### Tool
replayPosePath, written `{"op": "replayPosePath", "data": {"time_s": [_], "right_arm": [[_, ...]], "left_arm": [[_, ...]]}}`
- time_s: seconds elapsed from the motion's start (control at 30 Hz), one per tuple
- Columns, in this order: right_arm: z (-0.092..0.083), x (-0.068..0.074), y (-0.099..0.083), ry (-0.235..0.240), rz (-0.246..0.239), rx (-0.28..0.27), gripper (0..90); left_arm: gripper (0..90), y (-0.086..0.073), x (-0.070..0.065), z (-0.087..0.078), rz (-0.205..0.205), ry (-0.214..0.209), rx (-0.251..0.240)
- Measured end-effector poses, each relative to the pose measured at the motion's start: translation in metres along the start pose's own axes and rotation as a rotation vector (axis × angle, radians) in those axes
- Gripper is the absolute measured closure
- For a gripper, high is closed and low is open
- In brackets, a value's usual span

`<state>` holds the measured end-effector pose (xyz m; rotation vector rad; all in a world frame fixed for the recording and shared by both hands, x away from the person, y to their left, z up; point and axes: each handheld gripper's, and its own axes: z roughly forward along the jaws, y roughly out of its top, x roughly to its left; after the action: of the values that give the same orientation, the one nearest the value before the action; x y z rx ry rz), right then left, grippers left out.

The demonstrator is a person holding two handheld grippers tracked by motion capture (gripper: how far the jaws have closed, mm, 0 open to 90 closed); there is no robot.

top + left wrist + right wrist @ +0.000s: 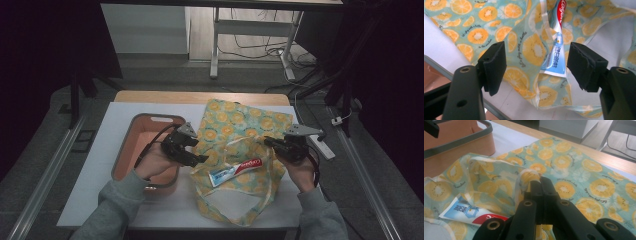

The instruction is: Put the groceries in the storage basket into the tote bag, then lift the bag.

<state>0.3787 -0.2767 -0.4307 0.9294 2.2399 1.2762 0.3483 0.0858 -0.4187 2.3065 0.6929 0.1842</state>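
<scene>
A cloth bag [240,125] printed with orange slices lies flat on the white table. A red, white and blue toothpaste tube [235,171] rests on it by the bag's mouth. My left gripper [197,159] hovers at the tube's left end. In the left gripper view the left gripper [536,67] is open, and the tube's flat end [556,57] lies below the gap, untouched. My right gripper [267,141] is at the bag's right side. In the right gripper view the right gripper [540,182] is shut on a bunched fold of the bag [574,170], with the tube [466,211] to its lower left.
An orange basket [131,145] with a grey rim stands left of the bag, under my left hand; its wall [461,142] is in the right gripper view. A white power strip [322,146] lies at the table's right edge. Table legs and cables sit beyond the far edge.
</scene>
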Motion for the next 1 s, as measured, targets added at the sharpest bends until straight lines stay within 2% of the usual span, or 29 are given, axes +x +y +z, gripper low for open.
{"op": "replayPosePath", "data": {"time_s": [0.17,0.37,0.47,0.57,0.7,0.83,1.0], "right_arm": [[-0.004,-0.001,-0.002,-0.002,0.004,-0.009,89.9],[-0.004,-0.001,-0.002,0.002,-0.001,-0.007,89.9],[-0.005,-0.001,-0.002,0.001,-0.004,-0.008,89.9],[-0.006,-0.002,-0.002,0.001,-0.001,-0.013,89.9],[-0.008,-0.002,0.0,0.001,-0.007,-0.018,89.9],[-0.01,-0.003,0.0,0.001,-0.004,-0.024,89.9],[-0.012,-0.004,0.0,0.0,-0.002,-0.029,89.9]], "left_arm": [[30.4,0.002,-0.005,0.008,0.007,0.012,0.02],[29.6,0.01,-0.011,0.024,0.034,0.037,0.064],[29.6,0.015,-0.013,0.029,0.03,0.033,0.065],[29.6,0.02,-0.013,0.036,0.018,0.05,0.074],[27.8,0.027,-0.012,0.053,0.013,0.09,0.119],[26.7,0.03,-0.013,0.068,0.01,0.096,0.185],[29.4,0.03,-0.012,0.08,-0.004,0.114,0.217]]}}
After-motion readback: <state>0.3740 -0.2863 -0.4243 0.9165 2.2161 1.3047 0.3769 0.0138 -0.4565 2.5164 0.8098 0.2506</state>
